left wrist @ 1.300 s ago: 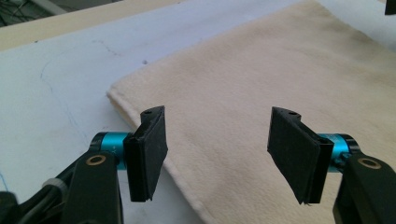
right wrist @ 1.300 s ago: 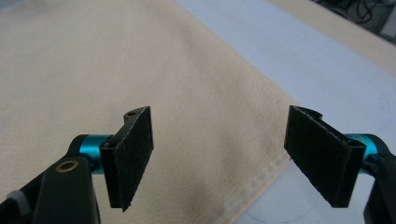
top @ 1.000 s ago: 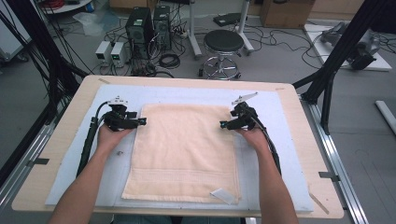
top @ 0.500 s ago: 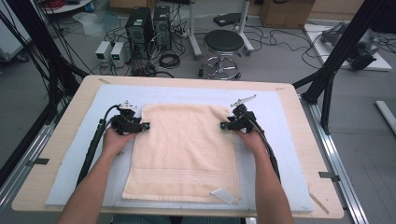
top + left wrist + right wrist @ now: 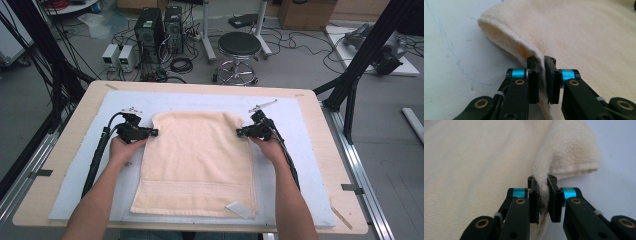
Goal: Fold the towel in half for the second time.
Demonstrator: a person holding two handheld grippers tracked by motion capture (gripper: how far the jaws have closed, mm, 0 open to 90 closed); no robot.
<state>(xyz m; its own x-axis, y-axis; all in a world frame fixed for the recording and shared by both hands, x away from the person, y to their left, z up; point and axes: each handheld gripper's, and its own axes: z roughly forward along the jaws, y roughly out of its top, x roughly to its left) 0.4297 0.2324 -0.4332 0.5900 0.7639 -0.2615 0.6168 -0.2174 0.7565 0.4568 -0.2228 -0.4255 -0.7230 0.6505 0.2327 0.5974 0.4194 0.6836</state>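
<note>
The soft, limp towel (image 5: 197,162) lay flat on the bench (image 5: 65,155), and the left gripper (image 5: 150,133) and right gripper (image 5: 241,132) had just been closing, their jaws pinching its side edges near the far corners, probably the best hold.

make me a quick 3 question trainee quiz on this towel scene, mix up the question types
1. True or false: both tongs are shut on the towel.
2. Which edge does the left tongs pinch? A) side edge near the far corner B) near hem C) the middle
3. What small white thing lies at the towel's near right corner?

Key:
1. True; the jaws of the left tongs and of the right tongs have just been closing, with cloth between them.
2. A
3. A tag.
</note>
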